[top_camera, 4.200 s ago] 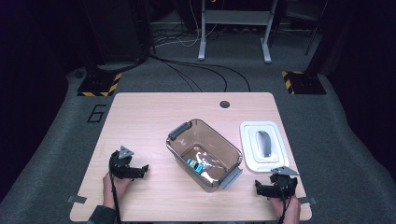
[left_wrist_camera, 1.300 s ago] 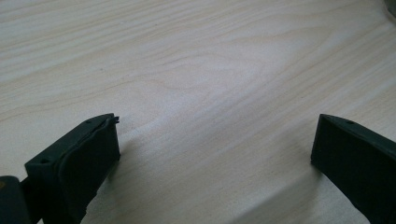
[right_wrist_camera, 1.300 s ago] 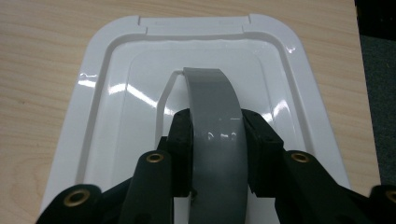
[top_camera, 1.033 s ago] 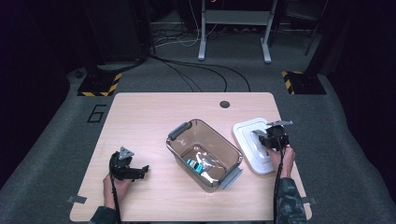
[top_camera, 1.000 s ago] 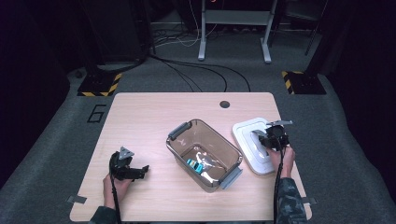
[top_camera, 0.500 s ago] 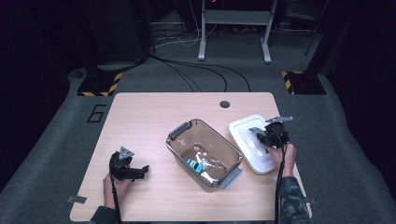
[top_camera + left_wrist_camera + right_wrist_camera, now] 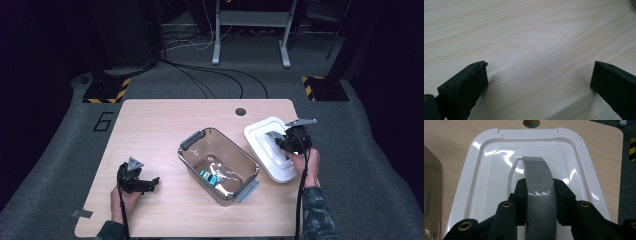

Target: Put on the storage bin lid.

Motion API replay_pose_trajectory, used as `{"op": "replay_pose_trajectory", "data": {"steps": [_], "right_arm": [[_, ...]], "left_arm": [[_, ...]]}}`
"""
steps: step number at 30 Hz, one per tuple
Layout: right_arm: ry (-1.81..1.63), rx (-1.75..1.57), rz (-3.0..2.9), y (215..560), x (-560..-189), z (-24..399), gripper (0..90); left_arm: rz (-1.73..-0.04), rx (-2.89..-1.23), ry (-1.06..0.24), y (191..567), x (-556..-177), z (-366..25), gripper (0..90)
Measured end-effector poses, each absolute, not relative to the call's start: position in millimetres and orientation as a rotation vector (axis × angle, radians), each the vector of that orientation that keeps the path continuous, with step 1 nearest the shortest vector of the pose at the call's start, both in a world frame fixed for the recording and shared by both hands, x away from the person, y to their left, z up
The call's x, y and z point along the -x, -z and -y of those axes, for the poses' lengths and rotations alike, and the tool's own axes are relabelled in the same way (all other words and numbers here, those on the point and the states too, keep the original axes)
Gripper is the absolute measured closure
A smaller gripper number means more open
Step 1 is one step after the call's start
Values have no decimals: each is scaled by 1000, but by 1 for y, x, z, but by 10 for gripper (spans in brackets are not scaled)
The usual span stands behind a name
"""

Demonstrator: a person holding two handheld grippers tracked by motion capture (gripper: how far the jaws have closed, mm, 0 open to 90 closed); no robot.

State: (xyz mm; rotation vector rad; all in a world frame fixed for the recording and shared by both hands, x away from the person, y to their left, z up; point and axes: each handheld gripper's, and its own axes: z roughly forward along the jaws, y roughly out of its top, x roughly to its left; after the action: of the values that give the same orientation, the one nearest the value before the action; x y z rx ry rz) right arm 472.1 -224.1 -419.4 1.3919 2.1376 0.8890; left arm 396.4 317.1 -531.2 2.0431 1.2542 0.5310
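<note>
Right gripper [image 7: 539,202] clamped on the grey handle [image 7: 537,182] of the white lid [image 7: 267,145]; lid now lifted and shifted from a second ago, beside the clear bin [image 7: 217,165]. Likely heading onto the bin; left gripper [image 7: 150,182] open, idle on the table [image 7: 165,120].

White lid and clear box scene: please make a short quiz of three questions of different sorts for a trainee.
1. True or false: the right gripper has its jaws closed on the grey handle of the white lid.
2. What stands between the jaws of the left gripper? A) a toy car B) nothing, only bare table C) the lid
3. Where does the small blue object lie?

Key
1. True.
2. B.
3. On the bottom of the clear box, at the middle of the table.
</note>
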Motion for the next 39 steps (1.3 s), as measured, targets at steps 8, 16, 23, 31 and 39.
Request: {"op": "replay_pose_trajectory", "data": {"steps": [8, 16, 23, 31, 39], "right_arm": [[-889, -1368, -2141, 403, -471, 220, 670], [-882, -1326, -2143, 389, -471, 220, 670], [-890, -1322, -2129, 375, -469, 219, 670], [-903, -1310, -2117, 358, -468, 215, 670], [-936, -1274, -2140, 344, -465, 203, 669]], "left_arm": [[-1251, -2052, -531, 531, -397, -318, 8], [-1251, -2052, -532, 531, -396, -318, 8], [-1252, -2051, -532, 531, -397, -318, 8], [-1251, -2047, -532, 531, -397, -317, 10], [-1250, -2048, -533, 531, -397, -317, 10]]}}
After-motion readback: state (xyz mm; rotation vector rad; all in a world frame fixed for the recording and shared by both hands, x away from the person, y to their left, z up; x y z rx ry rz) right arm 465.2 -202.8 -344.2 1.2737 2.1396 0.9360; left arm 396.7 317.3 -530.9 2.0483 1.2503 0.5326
